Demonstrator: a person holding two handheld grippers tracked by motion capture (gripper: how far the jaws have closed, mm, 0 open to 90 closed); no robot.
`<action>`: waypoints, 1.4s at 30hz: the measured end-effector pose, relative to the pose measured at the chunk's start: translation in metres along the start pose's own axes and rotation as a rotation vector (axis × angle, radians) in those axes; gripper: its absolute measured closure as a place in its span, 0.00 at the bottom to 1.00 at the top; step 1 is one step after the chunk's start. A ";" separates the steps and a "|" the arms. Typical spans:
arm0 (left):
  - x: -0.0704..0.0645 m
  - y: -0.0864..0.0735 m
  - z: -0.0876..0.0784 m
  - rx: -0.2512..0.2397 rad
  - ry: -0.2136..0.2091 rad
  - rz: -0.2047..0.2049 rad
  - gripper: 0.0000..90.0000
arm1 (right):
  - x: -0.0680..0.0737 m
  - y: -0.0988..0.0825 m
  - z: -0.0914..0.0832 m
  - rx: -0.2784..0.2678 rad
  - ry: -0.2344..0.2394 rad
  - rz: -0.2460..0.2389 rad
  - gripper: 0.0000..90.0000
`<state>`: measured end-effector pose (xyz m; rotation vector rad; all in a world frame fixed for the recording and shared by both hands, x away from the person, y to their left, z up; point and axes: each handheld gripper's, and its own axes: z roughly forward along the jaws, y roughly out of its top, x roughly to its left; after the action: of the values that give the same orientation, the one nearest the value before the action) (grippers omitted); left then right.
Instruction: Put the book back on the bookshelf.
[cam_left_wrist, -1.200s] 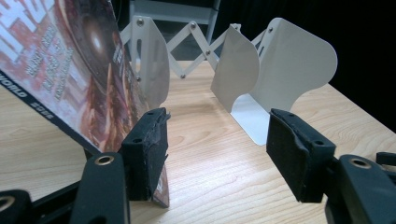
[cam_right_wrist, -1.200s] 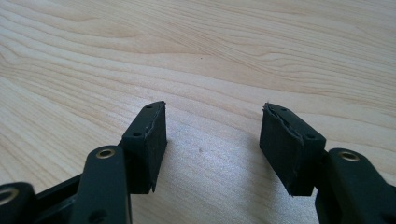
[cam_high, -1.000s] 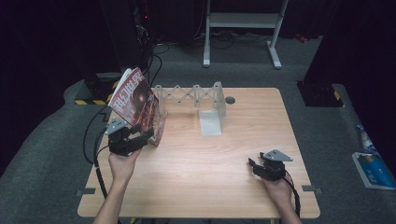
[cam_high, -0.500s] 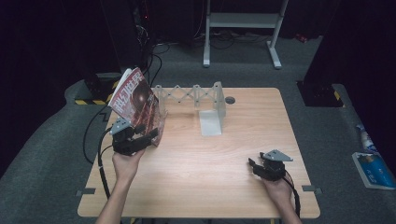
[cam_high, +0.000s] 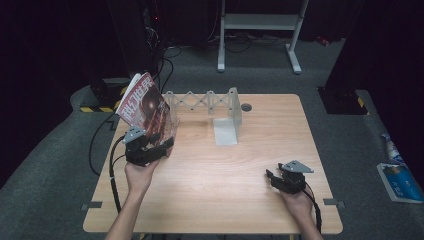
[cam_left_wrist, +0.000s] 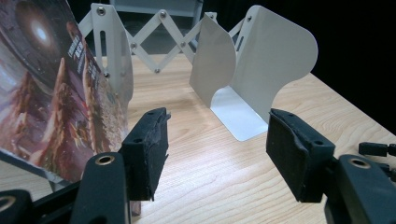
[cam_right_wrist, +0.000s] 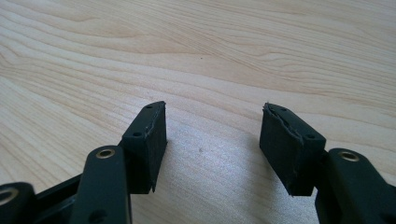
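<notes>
Up at the left of the high view, the left claw (cam_high: 159, 146) sits just beside the lower edge of a magazine (cam_high: 147, 107) that stands tilted at the left end of an expanding white rack (cam_high: 200, 102). Its jaws are spread with nothing between them; in the left gripper view the magazine (cam_left_wrist: 56, 93) lies outside the left jaw, at the frame's left, with the rack's white dividers (cam_left_wrist: 261, 65) toward the upper right. Lower right in the high view, the right claw (cam_high: 272, 178) rests on the wooden surface (cam_high: 215, 175), jaws spread over bare wood, well apart from the magazine.
</notes>
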<state>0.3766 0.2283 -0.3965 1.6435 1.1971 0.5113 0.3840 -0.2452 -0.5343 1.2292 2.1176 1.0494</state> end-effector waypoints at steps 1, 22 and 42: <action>-0.001 0.000 0.001 0.001 -0.003 0.000 0.43 | 0.000 0.000 0.000 0.000 0.000 0.000 0.46; -0.018 -0.002 0.016 0.021 -0.039 0.030 0.43 | 0.000 0.000 0.000 0.000 -0.001 0.000 0.46; -0.033 -0.007 0.031 0.041 -0.068 0.052 0.42 | 0.000 0.000 0.000 0.000 0.000 0.000 0.46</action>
<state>0.3841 0.1848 -0.4091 1.7176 1.1236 0.4623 0.3838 -0.2452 -0.5343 1.2298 2.1174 1.0489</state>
